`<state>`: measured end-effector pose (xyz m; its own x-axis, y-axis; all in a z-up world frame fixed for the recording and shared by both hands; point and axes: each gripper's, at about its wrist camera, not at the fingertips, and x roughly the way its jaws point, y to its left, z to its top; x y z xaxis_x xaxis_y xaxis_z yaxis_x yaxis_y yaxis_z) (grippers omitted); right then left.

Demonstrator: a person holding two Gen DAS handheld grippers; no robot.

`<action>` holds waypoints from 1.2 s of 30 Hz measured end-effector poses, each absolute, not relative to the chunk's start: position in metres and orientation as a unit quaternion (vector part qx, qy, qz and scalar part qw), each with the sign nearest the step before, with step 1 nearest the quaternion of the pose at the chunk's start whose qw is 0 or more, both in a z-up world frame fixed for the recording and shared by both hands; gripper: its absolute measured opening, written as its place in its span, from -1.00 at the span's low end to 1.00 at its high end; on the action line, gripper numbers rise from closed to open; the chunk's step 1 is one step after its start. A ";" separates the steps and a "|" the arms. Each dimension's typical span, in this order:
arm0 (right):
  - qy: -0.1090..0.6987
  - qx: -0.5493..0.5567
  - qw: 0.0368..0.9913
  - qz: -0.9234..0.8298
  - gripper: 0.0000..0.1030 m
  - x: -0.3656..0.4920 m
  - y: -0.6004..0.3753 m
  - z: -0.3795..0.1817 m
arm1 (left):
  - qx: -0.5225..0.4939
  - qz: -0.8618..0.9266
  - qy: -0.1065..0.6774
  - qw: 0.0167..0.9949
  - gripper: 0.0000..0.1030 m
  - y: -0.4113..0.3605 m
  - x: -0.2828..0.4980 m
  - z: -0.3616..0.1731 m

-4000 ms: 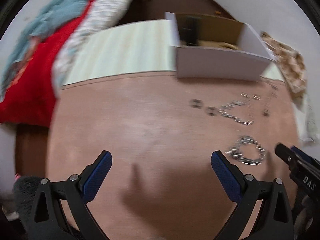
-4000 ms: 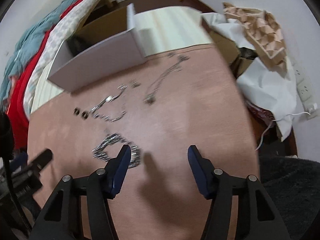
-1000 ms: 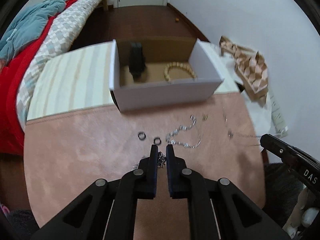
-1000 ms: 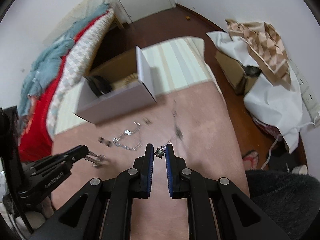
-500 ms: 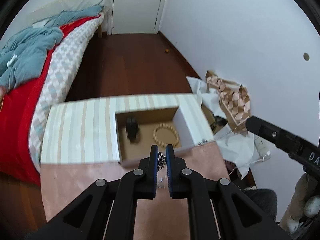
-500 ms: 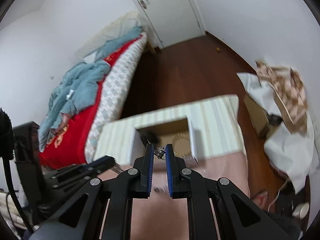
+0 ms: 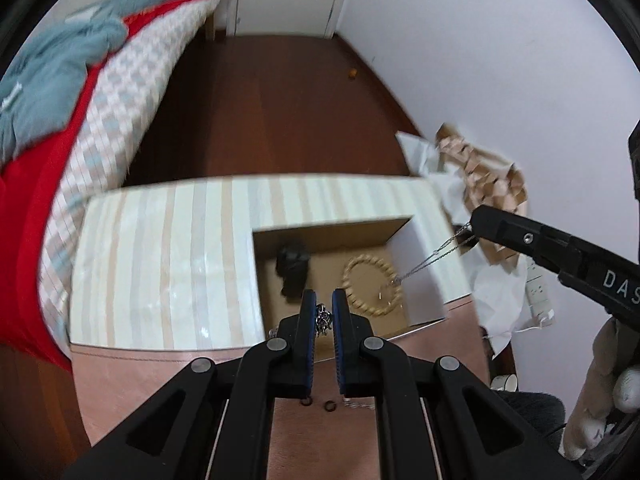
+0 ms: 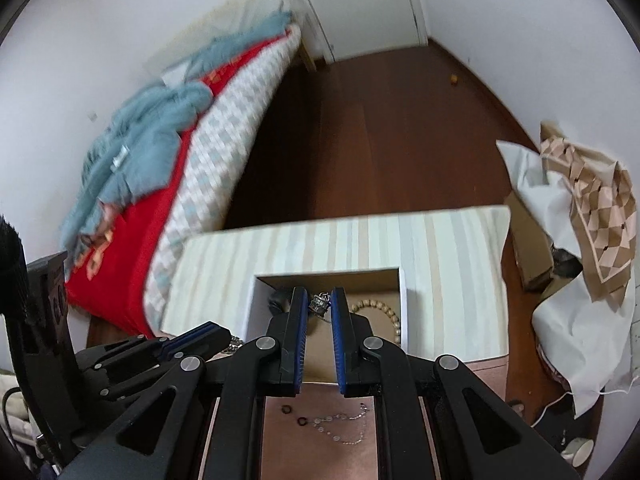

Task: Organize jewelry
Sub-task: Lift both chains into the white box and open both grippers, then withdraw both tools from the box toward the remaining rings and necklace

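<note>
My left gripper [image 7: 323, 310] is shut on a silver chain bracelet [image 7: 323, 321], held above the near wall of the open white box [image 7: 420, 276]. My right gripper [image 8: 322, 304] is shut on a thin silver necklace [image 8: 319, 302]; in the left wrist view that necklace [image 7: 430, 260] hangs from the right gripper [image 7: 474, 226] down into the box. Inside the box lie a beige bead bracelet [image 7: 372, 288] and a black object [image 7: 294, 270]. On the pink table top [image 8: 320, 452] lie two small dark rings [image 8: 294, 415] and a silver bead chain [image 8: 344, 426].
The box sits on a striped cream surface [image 7: 168, 256] behind the pink table. A bed with red and checked covers [image 7: 80, 120] is at the left. White bags and patterned paper [image 7: 480, 180] lie at the right by the wall. Dark wood floor [image 7: 272, 112] lies beyond.
Both grippers shut on jewelry and lifted it off the table. Since half a second ago both have moved closer over the box, and the right gripper's necklace now hangs into it.
</note>
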<state>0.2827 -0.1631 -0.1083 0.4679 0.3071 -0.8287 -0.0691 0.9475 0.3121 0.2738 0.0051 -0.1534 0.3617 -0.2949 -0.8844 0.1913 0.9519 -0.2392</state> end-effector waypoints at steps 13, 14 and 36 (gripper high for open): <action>0.573 0.116 0.804 0.105 -0.75 0.320 -0.157 -0.165 | -0.109 -0.146 0.600 0.779 -0.84 0.016 0.307 -0.194; 0.580 0.120 0.799 0.107 -0.74 0.322 -0.157 -0.168 | -0.115 -0.144 0.600 0.779 -0.84 0.017 0.309 -0.193; 0.560 -0.001 0.828 -0.016 0.87 0.265 -0.162 -0.172 | 0.018 -0.001 0.515 0.857 0.96 0.033 0.249 -0.163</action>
<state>0.2654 -0.1620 -0.1715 0.3727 -0.0276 -0.9275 0.0249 0.9995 -0.0197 0.2492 0.0334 -0.1628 0.4696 0.0172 -0.8827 0.0208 0.9993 0.0305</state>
